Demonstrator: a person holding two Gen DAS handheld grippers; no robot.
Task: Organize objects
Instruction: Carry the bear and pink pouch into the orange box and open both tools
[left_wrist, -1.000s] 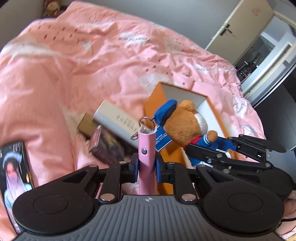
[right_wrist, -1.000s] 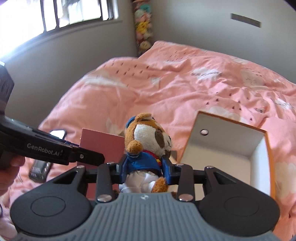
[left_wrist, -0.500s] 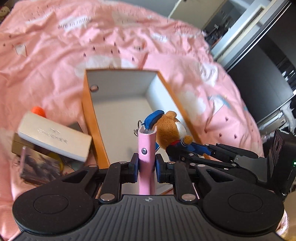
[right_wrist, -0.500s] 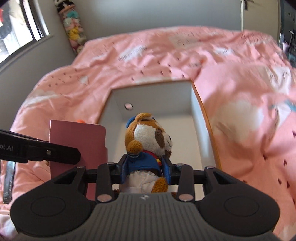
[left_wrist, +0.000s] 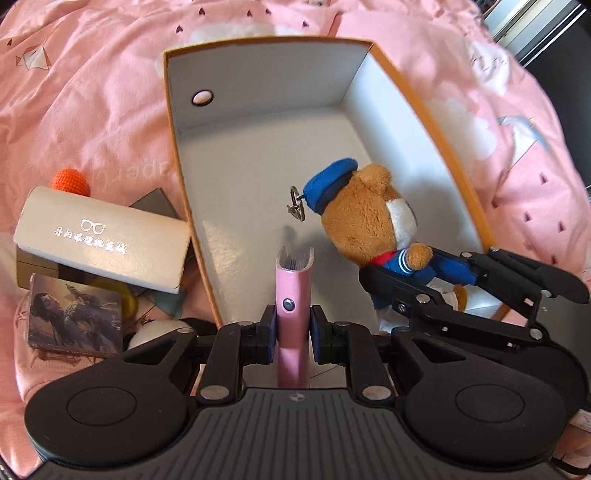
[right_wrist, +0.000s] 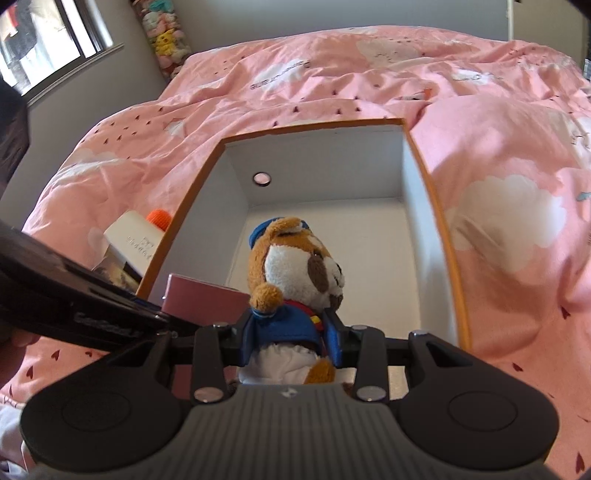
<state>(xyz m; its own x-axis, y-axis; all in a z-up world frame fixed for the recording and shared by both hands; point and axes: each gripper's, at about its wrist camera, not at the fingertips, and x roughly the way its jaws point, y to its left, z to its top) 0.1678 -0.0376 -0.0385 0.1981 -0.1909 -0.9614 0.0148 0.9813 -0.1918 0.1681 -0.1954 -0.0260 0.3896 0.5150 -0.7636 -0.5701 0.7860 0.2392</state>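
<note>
Over the open orange box (left_wrist: 436, 122), in the left wrist view, the left gripper (left_wrist: 292, 332) is clamped on one pink card wallet (left_wrist: 292, 295), held upright by its lower half, with its open top edge showing cards inside. The wallet looks light and fairly stiff, so a pinch across its flat faces should hold, though the smooth cover may slide. Beside it, one teddy bear keychain (left_wrist: 373, 221) in a blue cap hangs above the box floor, with a metal ring at its cap. Outside the box's left wall lie one white glasses case (left_wrist: 103, 240), one orange knitted ball (left_wrist: 70, 179) and one photo card (left_wrist: 74, 314), among other small things that are hard to count.

From the right wrist view, the right gripper (right_wrist: 291, 339) is squeezed on the bear's blue-jacketed body (right_wrist: 284, 325). The plush is soft and light and gives under the pads; the torso is the firm place to hold. The box interior looks empty, and one pink duvet (right_wrist: 369, 74) lies under everything.
</note>
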